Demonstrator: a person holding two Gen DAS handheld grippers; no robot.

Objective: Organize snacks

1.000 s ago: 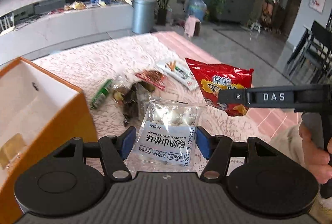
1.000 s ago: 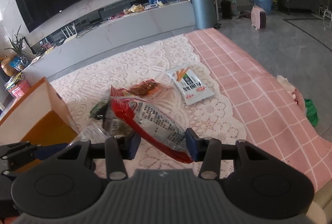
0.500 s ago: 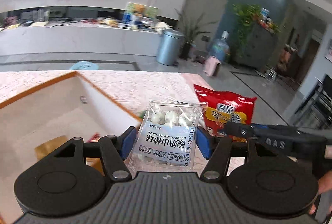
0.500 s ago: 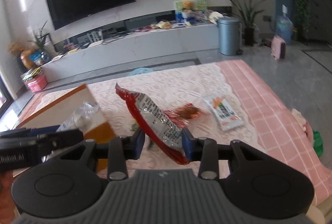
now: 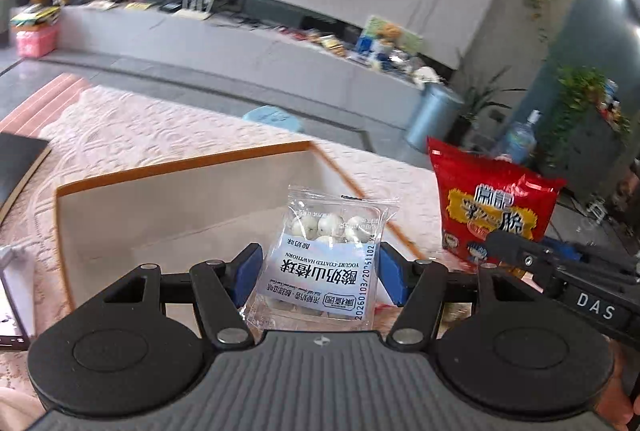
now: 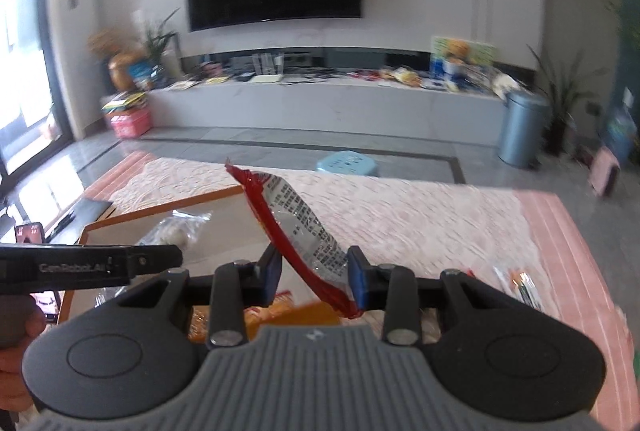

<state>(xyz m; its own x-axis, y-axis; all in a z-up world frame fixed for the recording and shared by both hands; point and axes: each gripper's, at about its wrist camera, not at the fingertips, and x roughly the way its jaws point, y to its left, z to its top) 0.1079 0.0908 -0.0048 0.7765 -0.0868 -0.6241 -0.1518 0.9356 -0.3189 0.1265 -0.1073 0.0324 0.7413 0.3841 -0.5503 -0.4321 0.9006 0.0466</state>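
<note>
Above the orange-rimmed box (image 5: 180, 199), left gripper (image 5: 318, 277) pinches the hawthorn packet (image 5: 324, 255) and right gripper (image 6: 314, 275), its jaws just closing, squeezes the red chip bag (image 6: 292, 223) (both carried mid-frame); next, lowering and release into the box

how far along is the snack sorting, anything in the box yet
Partly done. The orange box already holds some packets near its bottom. In hand: the left tool grips a clear pack of yogurt hawthorn balls over the box, and the right tool, jaws just closing, pinches a red snack bag beside it. Left: both drops, plus a white packet on the lace cloth.
</note>
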